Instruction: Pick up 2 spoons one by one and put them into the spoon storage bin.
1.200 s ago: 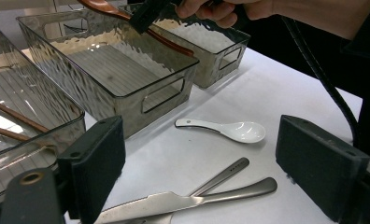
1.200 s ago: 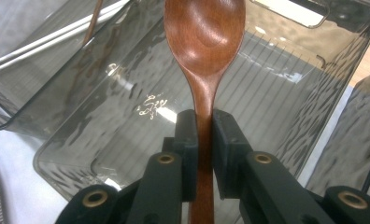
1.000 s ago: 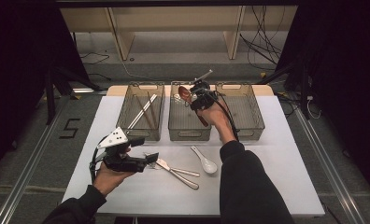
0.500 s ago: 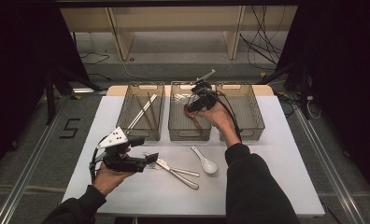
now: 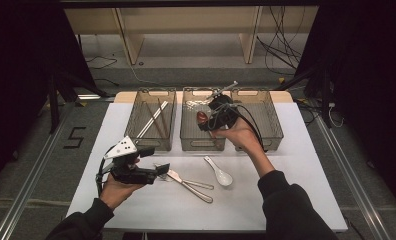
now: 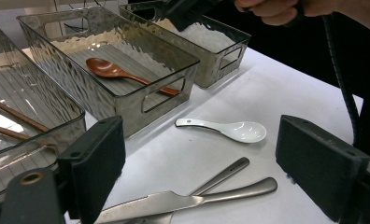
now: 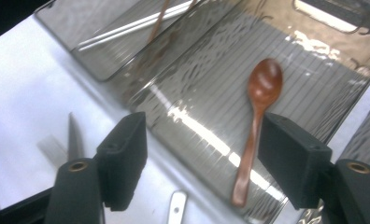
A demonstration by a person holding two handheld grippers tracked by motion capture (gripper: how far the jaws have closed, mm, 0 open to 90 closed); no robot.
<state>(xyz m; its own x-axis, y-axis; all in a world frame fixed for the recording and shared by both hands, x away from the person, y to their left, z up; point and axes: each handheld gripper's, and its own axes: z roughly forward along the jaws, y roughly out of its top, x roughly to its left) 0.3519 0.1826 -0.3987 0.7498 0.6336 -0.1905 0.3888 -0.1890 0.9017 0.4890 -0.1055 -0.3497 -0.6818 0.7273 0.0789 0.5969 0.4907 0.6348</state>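
The brown wooden spoon [image 7: 257,122] lies flat on the ribbed floor of the middle bin [image 5: 202,142], 1 of 3 smoky, ripple-walled plastic bins along the far edge of the table [image 5: 286,200]. From the high view the right tool [image 5: 206,119] and its hand cover most of the spoon; the right gripper view shows it whole, smooth oval bowl and slim handle. The right tool's jaws have just been opening and stand wide above the bin, nothing between them. The left bin [image 5: 153,120] holds long thin sticks, blurred. On the near half of the table lie a glossy white ceramic spoon [image 6: 227,129] and steel cutlery [image 6: 188,198], partly cut off behind the left tool [image 6: 199,168], whose jaws stand wide and empty.
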